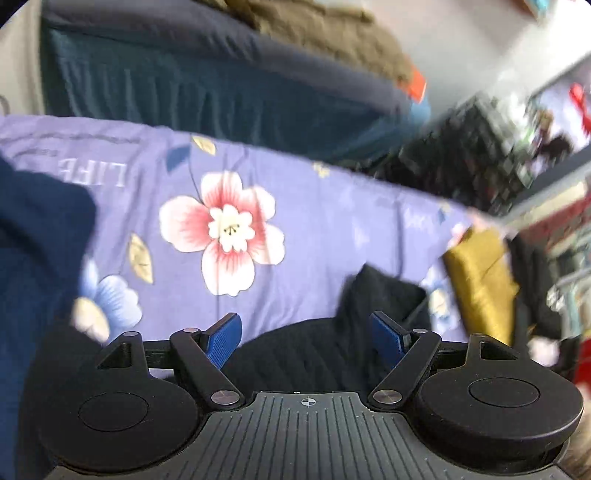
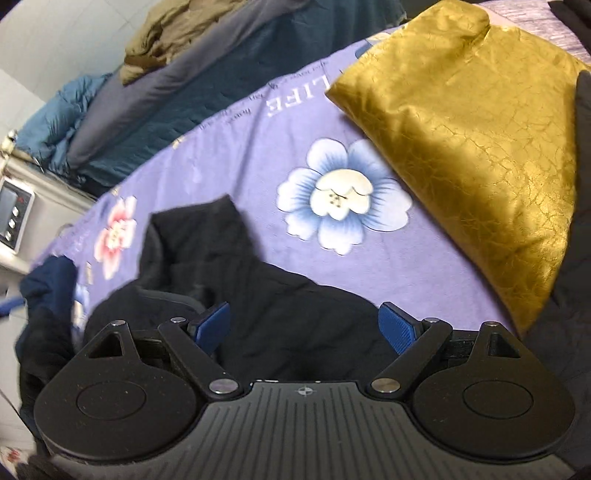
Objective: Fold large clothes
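Note:
A black garment (image 2: 258, 295) lies crumpled on a lilac flowered bedsheet (image 2: 229, 155); it also shows in the left wrist view (image 1: 354, 325). My right gripper (image 2: 306, 325) is open just above the black garment, blue pads spread wide, holding nothing. My left gripper (image 1: 308, 336) is open too, over the same black garment, empty. A folded golden-yellow garment (image 2: 472, 147) lies to the right on the sheet, also visible in the left wrist view (image 1: 480, 280). A dark navy garment (image 1: 33, 258) lies at the left, also seen in the right wrist view (image 2: 48, 295).
Behind the sheet (image 1: 314, 206) runs a dark teal and grey bedding roll (image 2: 155, 103) with an olive cloth (image 2: 166, 33) on top. A white device with buttons (image 2: 14, 218) stands at the far left. Cluttered shelves (image 1: 517, 147) are at the right, blurred.

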The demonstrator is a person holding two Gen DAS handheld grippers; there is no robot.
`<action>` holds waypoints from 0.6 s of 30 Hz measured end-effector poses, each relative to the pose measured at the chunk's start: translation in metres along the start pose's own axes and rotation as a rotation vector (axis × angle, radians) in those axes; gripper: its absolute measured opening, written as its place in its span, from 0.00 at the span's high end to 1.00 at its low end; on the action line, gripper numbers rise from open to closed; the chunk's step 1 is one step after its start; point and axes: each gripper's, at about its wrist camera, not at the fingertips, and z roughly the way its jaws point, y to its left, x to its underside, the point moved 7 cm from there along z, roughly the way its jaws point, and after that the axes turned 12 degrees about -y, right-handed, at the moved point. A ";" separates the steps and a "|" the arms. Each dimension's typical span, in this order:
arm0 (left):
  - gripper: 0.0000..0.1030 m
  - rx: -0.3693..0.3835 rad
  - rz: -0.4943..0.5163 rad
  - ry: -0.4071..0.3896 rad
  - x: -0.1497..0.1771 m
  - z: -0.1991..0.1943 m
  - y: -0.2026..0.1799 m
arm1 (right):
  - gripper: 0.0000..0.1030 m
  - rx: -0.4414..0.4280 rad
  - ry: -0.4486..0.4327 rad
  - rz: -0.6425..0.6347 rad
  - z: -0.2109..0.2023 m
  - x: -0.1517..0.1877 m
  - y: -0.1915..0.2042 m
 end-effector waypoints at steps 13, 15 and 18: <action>0.00 -0.074 0.347 0.357 0.086 0.130 -0.009 | 0.13 -0.042 0.150 -0.162 0.070 0.017 0.012; 0.00 -0.084 0.452 0.353 0.099 0.130 -0.017 | 0.10 -0.044 0.174 -0.232 0.077 0.029 0.018; 0.00 -0.082 0.528 0.348 0.109 0.127 -0.023 | 0.10 -0.033 0.162 -0.394 0.079 0.048 0.027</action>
